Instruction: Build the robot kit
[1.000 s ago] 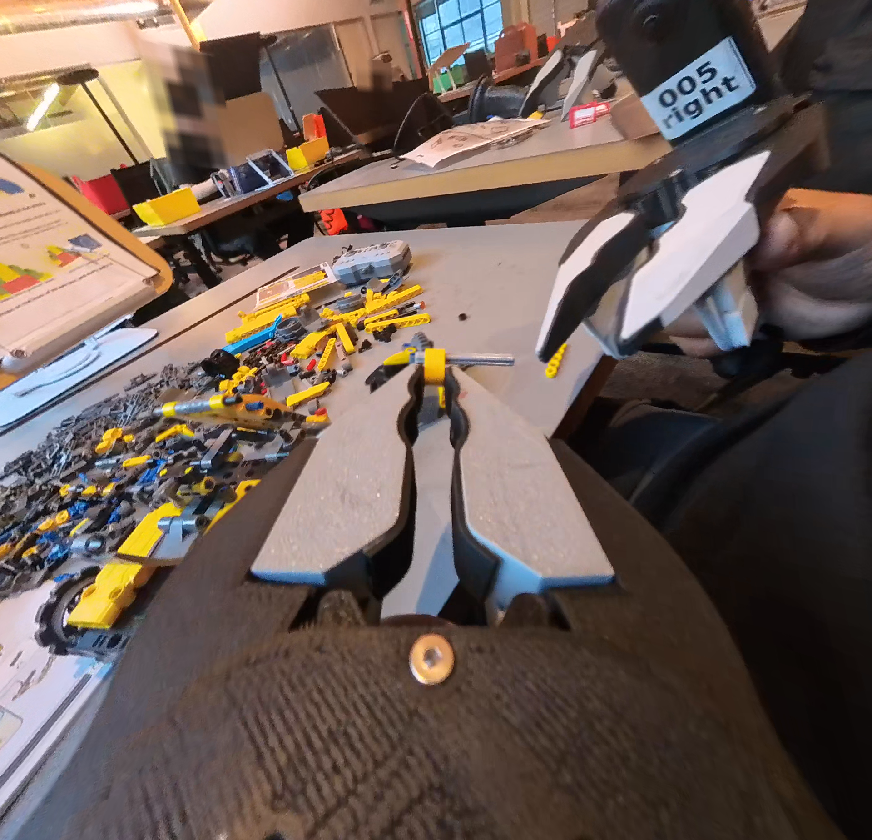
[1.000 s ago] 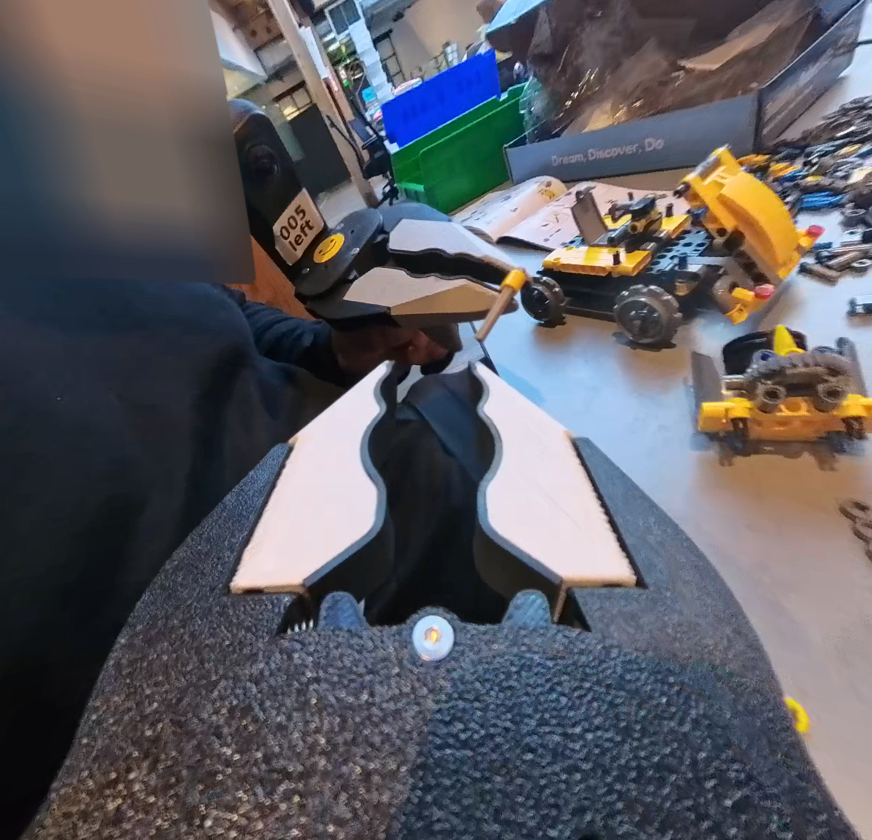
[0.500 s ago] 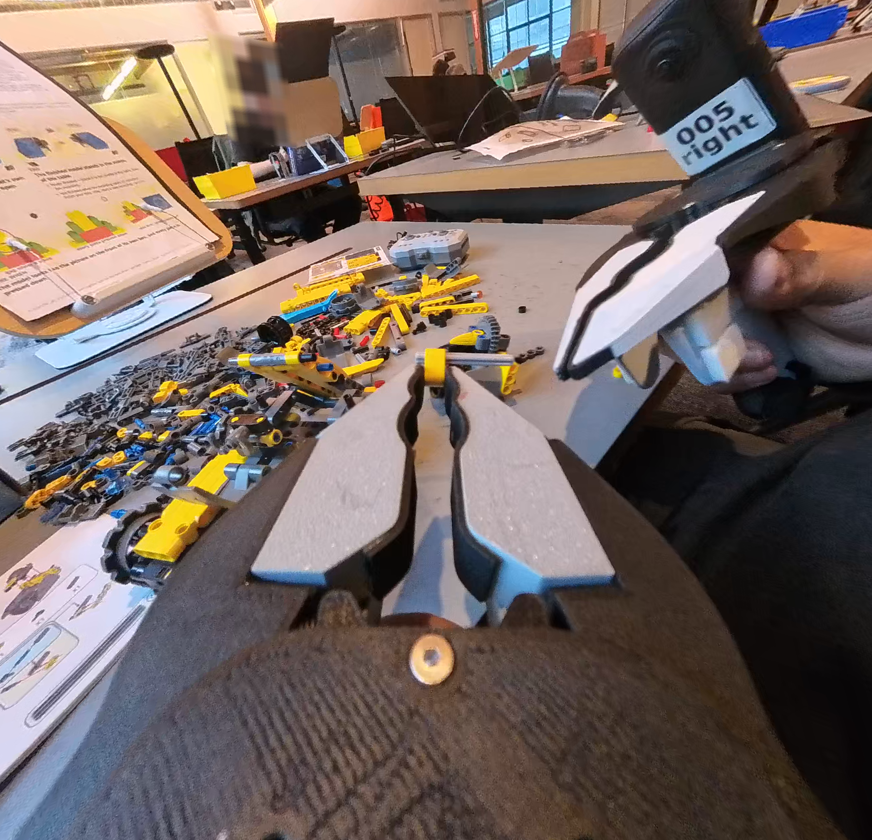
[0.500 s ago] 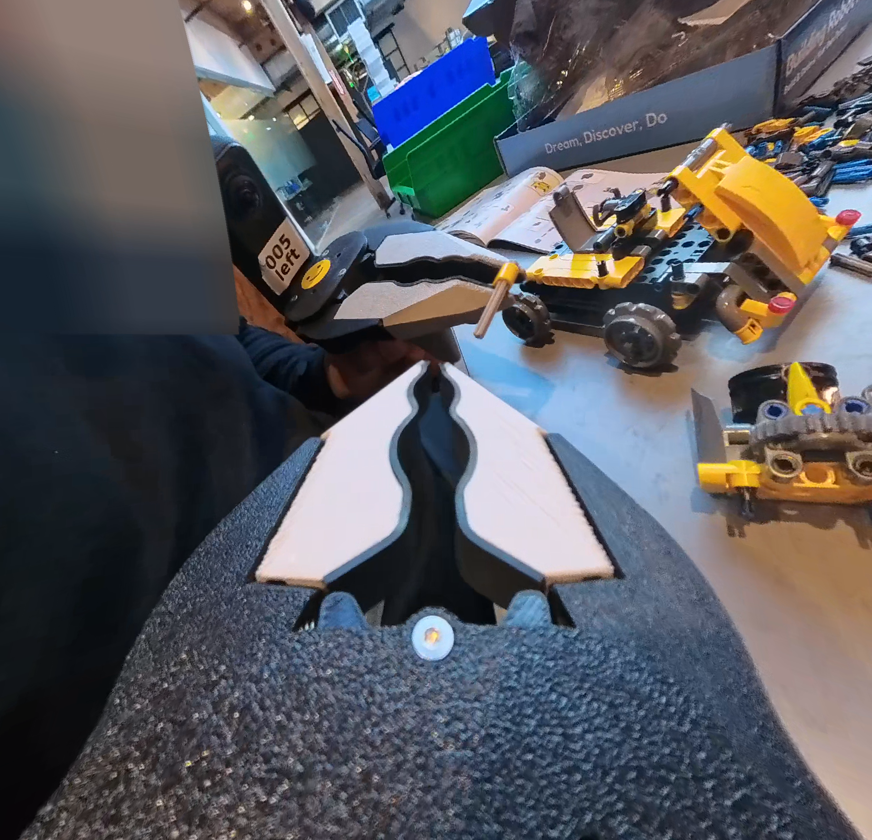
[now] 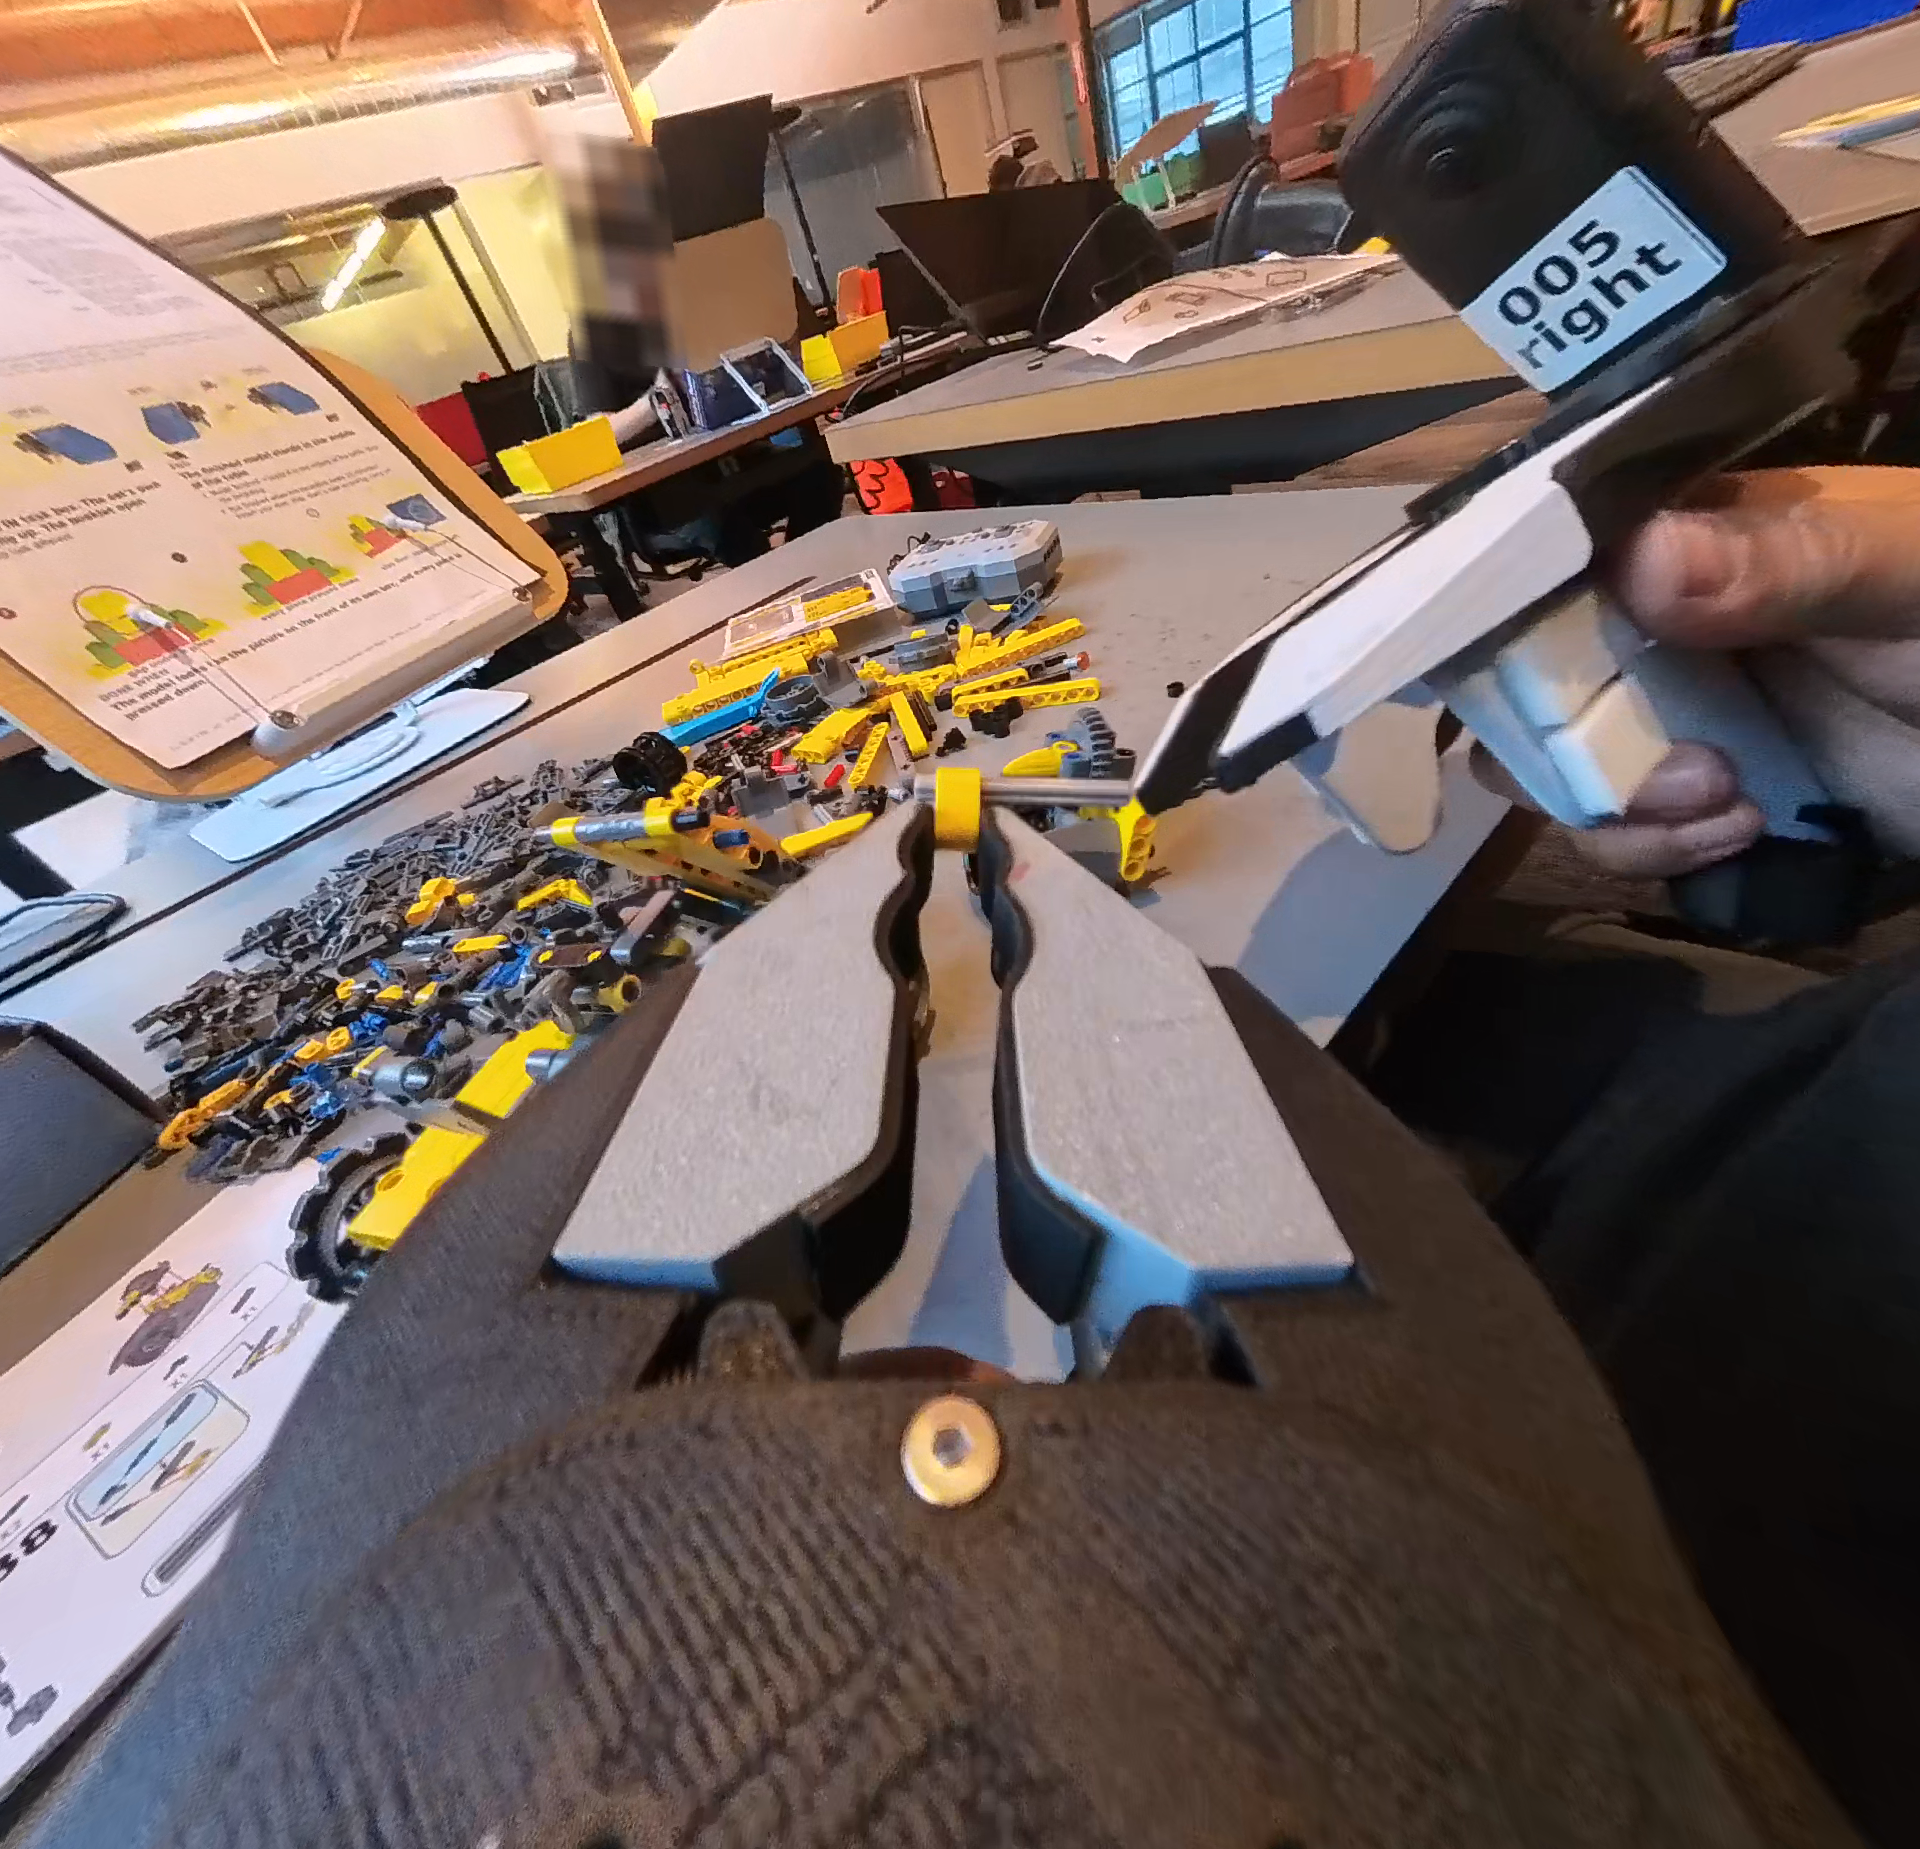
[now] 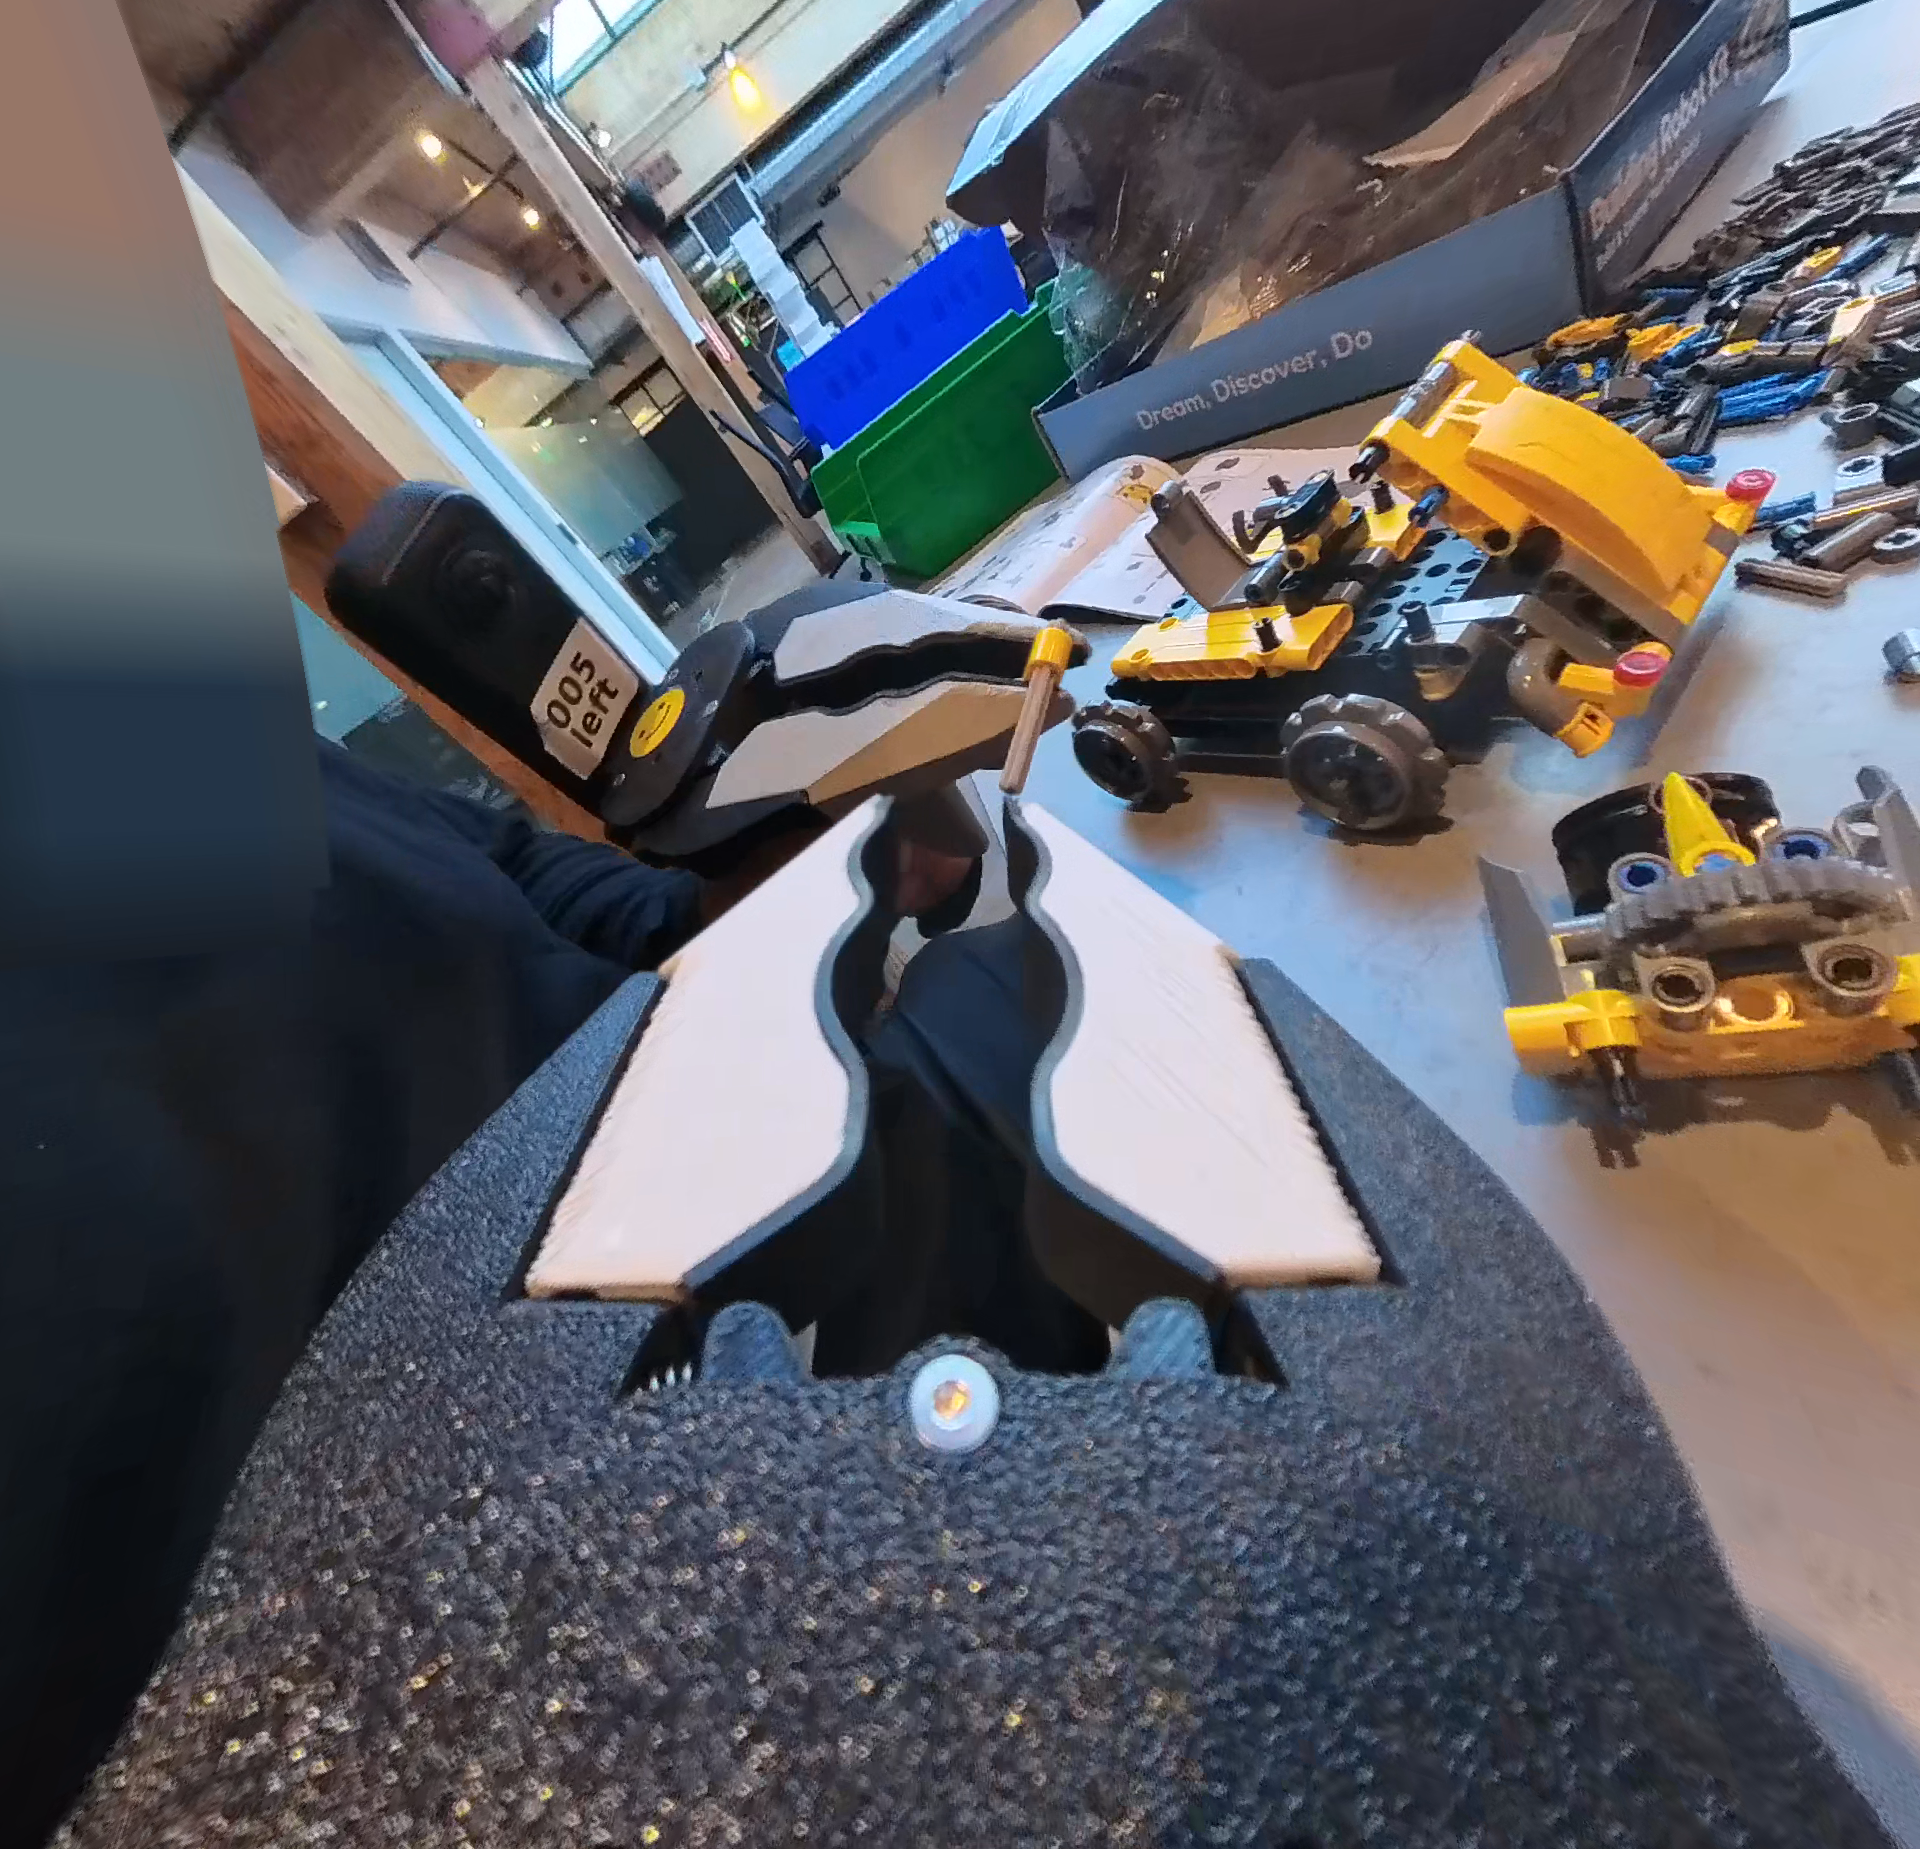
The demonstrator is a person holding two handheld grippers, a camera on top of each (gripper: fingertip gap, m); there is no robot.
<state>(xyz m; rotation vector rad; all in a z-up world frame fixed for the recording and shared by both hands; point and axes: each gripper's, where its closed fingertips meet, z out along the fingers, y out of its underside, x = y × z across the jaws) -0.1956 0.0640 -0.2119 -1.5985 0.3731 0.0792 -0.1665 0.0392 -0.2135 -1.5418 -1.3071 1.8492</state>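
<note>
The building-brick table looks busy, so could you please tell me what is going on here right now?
A person holds a hand-held gripper in each hand over a grey table. The left hand-held gripper is shut on a yellow bush fitted on a grey axle. The right hand-held gripper is open, its tips at the axle's free end. Loose yellow, black and blue parts and a part-built yellow vehicle lie on the table.

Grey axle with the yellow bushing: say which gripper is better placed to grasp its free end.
Right, probably. The right gripper is open, its tips beside the free end of the thin grey axle; the left gripper is shut on the yellow plastic bushing.
</note>
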